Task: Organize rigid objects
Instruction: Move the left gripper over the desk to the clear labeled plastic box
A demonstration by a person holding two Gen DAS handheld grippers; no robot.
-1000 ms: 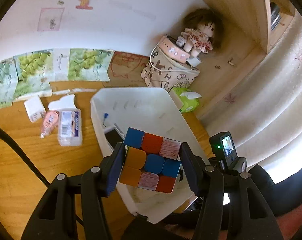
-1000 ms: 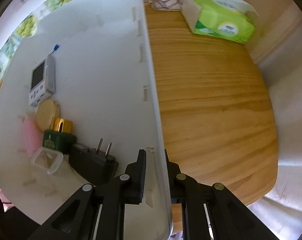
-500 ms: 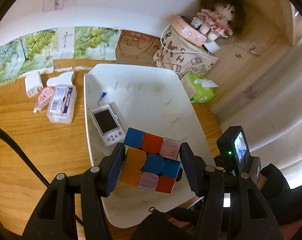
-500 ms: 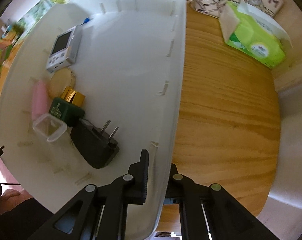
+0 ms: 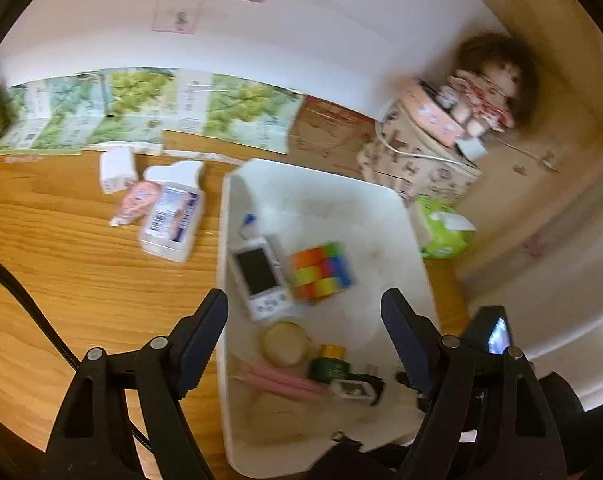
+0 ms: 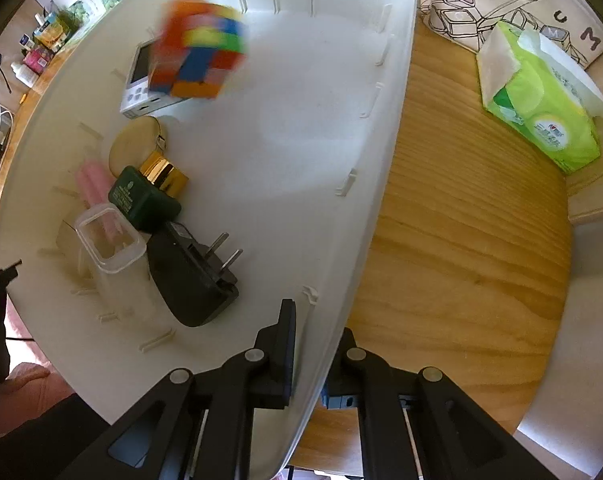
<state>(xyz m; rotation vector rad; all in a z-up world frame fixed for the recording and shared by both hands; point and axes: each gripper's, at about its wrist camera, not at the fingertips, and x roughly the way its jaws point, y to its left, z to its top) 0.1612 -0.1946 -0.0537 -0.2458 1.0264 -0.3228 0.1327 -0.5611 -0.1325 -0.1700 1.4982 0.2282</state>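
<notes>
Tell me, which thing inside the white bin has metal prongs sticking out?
The black plug in the white bin; two flat metal prongs stick out of it. The green bottle beside it has only a gold cap.

Green tissue pack, doll — lettered bag, wooden table

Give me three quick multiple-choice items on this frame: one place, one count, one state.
1. Where is the multicoloured puzzle cube?
A. over the white plastic bin
B. on the wooden table
C. between the left gripper's pads

2. How many metal prongs show on the black plug adapter?
A. one
B. two
C. four

3. The right gripper is:
A. wide open
B. shut on the bin's wall
C. holding the cube

A: cube is inside the bin's outline. B: two prongs stick out. B: its pads pinch the wall.
</notes>
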